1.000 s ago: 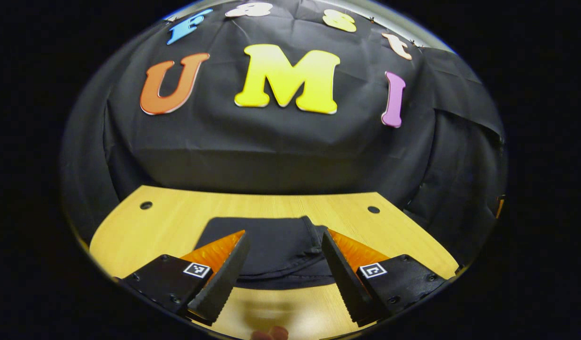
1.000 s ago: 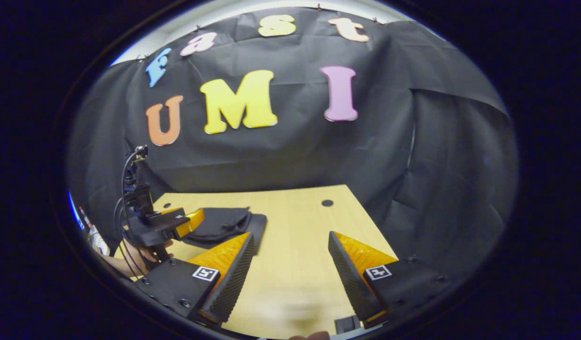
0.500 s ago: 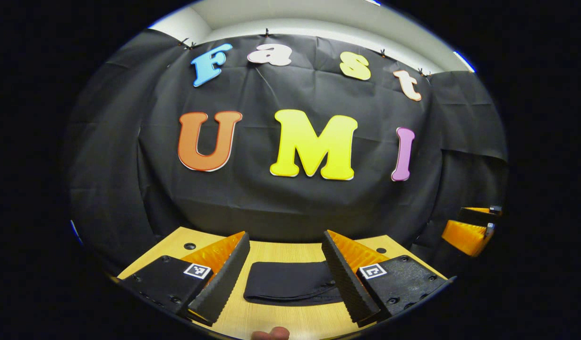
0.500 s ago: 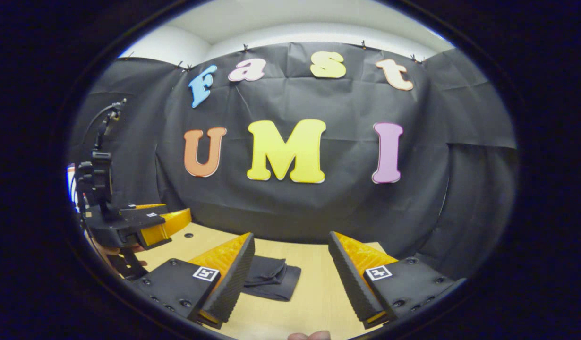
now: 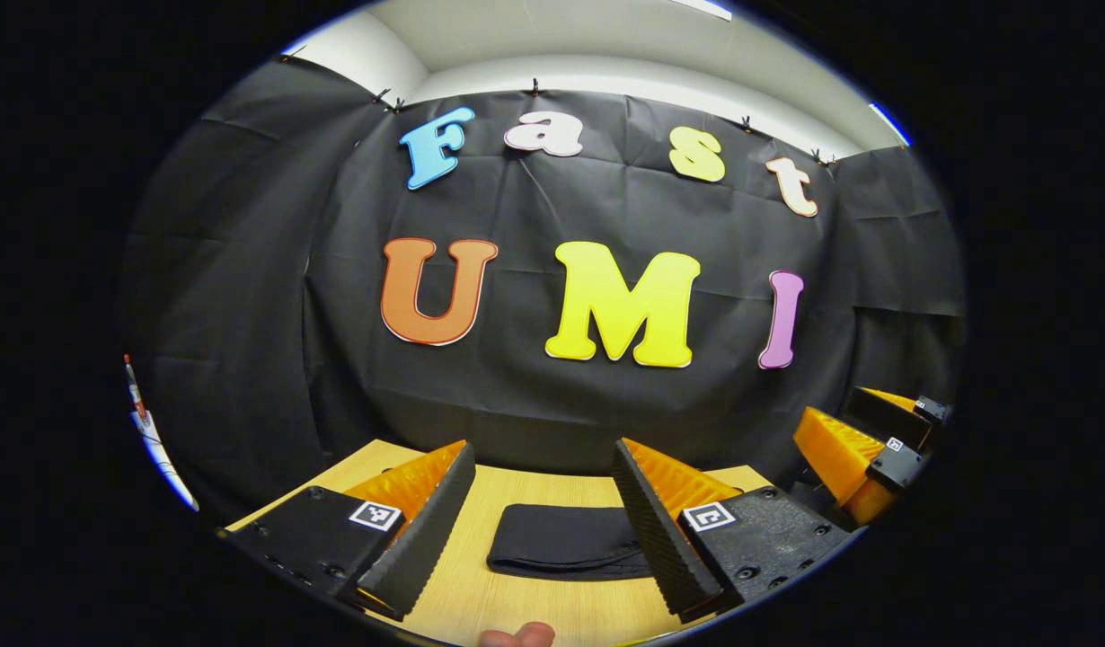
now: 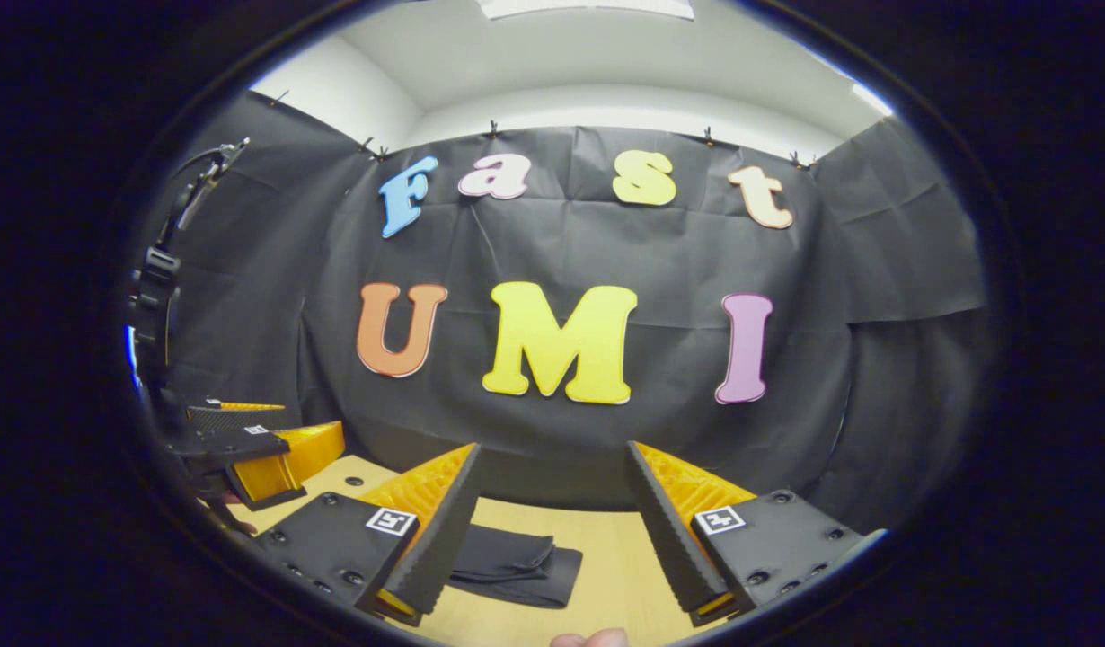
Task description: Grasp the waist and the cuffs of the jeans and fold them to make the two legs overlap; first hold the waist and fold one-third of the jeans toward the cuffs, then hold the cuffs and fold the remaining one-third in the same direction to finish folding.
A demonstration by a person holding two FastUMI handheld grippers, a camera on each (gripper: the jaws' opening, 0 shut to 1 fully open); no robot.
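Note:
The dark jeans point(image 5: 561, 550) lie folded into a compact flat bundle on the wooden table point(image 5: 481, 602), seen in the left gripper view between my fingers. My left gripper point(image 5: 543, 503) is open, raised well back from the bundle, nothing between its fingers. In the right gripper view the folded jeans point(image 6: 517, 566) sit low and left of centre, partly behind the left finger. My right gripper point(image 6: 552, 508) is open and empty, also held back above the table. The left gripper point(image 6: 265, 445) shows at the left edge there; the right gripper point(image 5: 862, 449) shows at the right edge of the left gripper view.
The black cloth wall point(image 5: 552, 395) rises right behind the table's far edge. A round hole point(image 6: 356, 481) marks the tabletop near the far left corner. A fingertip point(image 5: 517, 636) pokes in at the bottom edge.
Both grippers have pulled back and tilted upward, away from the folded jeans; the bundle now looks smaller and lower, with more wall and ceiling in view. The jeans have not moved.

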